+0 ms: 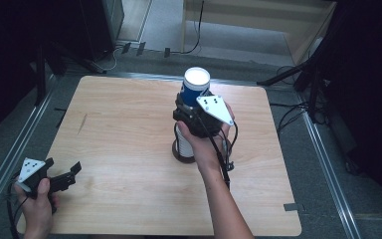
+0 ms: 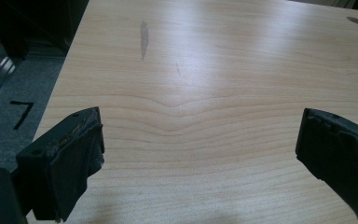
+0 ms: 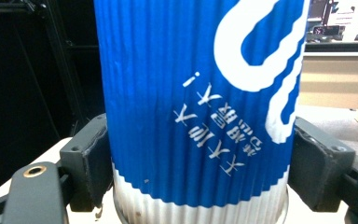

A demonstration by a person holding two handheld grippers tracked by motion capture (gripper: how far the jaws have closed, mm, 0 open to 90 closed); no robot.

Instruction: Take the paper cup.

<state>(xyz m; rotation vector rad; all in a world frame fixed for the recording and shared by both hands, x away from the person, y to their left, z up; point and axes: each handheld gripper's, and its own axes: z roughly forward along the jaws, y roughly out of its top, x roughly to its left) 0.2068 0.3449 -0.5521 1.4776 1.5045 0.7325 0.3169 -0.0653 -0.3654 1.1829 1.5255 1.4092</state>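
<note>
Wooden table seen from above, dark floor w/ cables around it.

Near left corner: person's left hand holds the left gripper low over the table edge. Its jaws are spread wide apart w/ nothing between them; in the left gripper view only bare wood grain and a dark streak lie ahead of the left gripper. It looks parked out of the way, prob. waiting while the other hand works.

Centre, slightly right: a blue ribbed paper cup, upside down, white base facing up. It appears to sit on top of a stack of white cups whose dark bottom rests on the table; the stack is partly hidden by the hand, so the exact join can't be told. The right hand reaches in from near side, holding the right gripper against the cup's near side.

Right gripper view: the right gripper has its jaws clamped on the blue cup, one pad on each side, low on the blue sleeve just above its white band. White print reads inverted, confirming the cup is flipped. Grip is low and level, likely so the cup lifts straight off, or seats straight onto, the stack w/o tipping it.
</note>
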